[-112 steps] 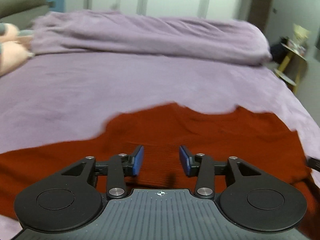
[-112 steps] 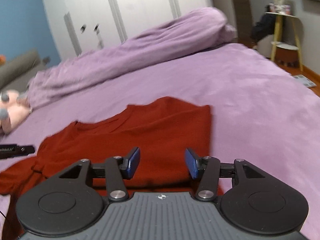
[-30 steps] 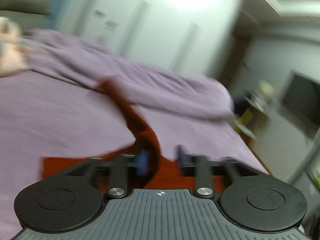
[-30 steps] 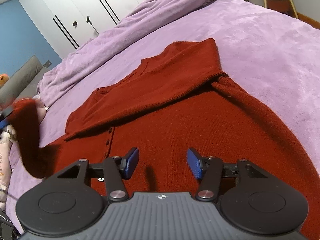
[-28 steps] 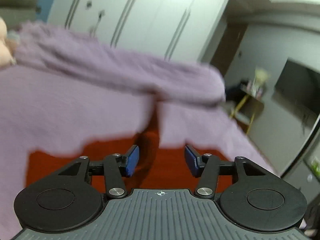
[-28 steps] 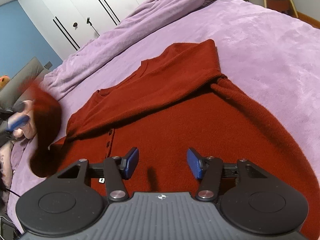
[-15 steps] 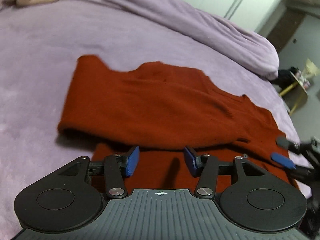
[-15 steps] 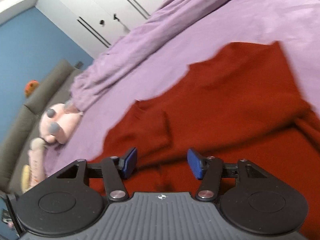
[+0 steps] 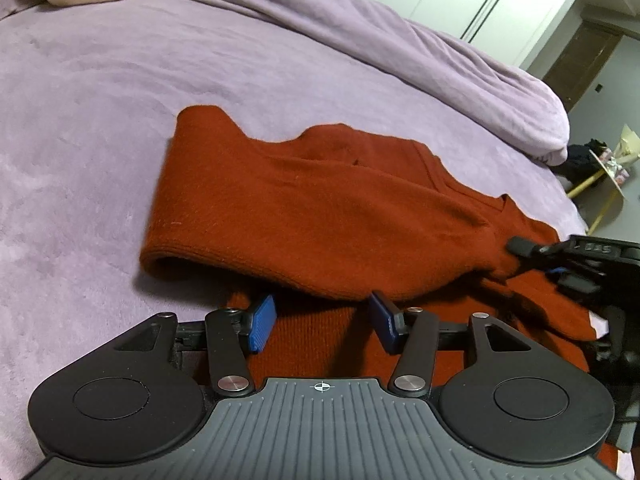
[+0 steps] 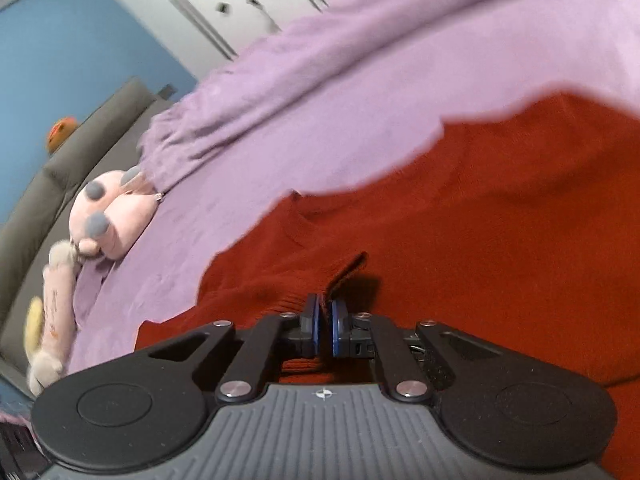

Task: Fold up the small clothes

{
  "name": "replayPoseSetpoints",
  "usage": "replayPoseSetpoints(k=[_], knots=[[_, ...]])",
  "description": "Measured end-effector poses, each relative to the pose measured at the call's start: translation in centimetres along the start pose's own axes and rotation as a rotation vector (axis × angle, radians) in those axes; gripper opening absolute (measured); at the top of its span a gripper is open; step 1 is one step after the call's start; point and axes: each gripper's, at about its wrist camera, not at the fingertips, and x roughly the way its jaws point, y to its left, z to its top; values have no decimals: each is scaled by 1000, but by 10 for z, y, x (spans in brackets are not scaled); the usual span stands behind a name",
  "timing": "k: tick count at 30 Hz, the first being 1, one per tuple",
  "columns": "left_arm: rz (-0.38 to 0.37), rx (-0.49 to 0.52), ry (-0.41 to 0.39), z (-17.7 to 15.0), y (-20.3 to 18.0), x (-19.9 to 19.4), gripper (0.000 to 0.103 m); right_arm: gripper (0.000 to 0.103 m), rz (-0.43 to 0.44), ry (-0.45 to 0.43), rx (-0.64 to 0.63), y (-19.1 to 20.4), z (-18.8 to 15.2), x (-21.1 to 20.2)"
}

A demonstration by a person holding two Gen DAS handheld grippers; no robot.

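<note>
Nearest, the left gripper (image 9: 322,322) is held low over the near part of a red sweater (image 9: 320,216), its jaws standing about half apart with nothing between them and its fingers tilted downward toward the cloth. Just beyond its blue pads (image 9: 262,322), a sleeve (image 9: 280,236) is laid across the body of the garment, its ribbed cuff end lying open toward the left. At the right edge of the left wrist view the right gripper (image 9: 536,256) is seen with its tips at the sleeve's other end; in its own view it (image 10: 324,330) is pinched tight on a ridge of knit, which is raised slightly between the pads, and it too is angled down at the bed. The sweater is judged soft, light and limp, likely to sag and bunch wherever it is lifted, so it would best be taken by an edge, a hem or a fold line and not by the middle. It is spread on a purple bedspread (image 9: 80,120), with a bunched purple duvet (image 9: 400,44) farther back and a pink plush toy (image 10: 108,216) beyond, by the grey headboard (image 10: 80,136).
</note>
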Motion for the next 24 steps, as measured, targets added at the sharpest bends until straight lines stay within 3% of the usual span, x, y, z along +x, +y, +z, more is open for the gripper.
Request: replayPoseSetpoints(k=[3, 5, 7, 9, 12, 14, 16, 18, 22, 23, 24], knots=[[13, 18, -1, 1, -6, 0, 59, 4, -100, -127, -135, 11, 9, -32], [26, 41, -7, 1, -11, 0, 59, 4, -260, -211, -222, 7, 11, -50], [35, 61, -8, 2, -15, 3, 59, 4, -411, -217, -263, -9, 12, -55], [50, 68, -2, 2, -19, 8, 59, 4, -490, -178, -260, -28, 10, -53], [52, 61, -2, 4, -24, 11, 59, 6, -448, -102, -141, -63, 9, -54], [50, 60, -4, 6, -25, 12, 59, 19, -394, -81, -51, -79, 8, -56], [55, 63, -1, 8, -26, 12, 59, 46, -342, -86, 13, -88, 7, -56], [58, 67, 2, 9, -26, 13, 59, 58, -295, -94, 36, -90, 7, -55], [66, 81, 6, 8, -29, 16, 60, 57, -311, -58, -56, -75, 5, -38], [68, 86, 6, 8, -29, 16, 61, 45, -325, -54, -89, -71, 4, -37], [72, 90, 6, 8, -30, 16, 61, 20, -351, -53, -133, -65, 4, -34]])
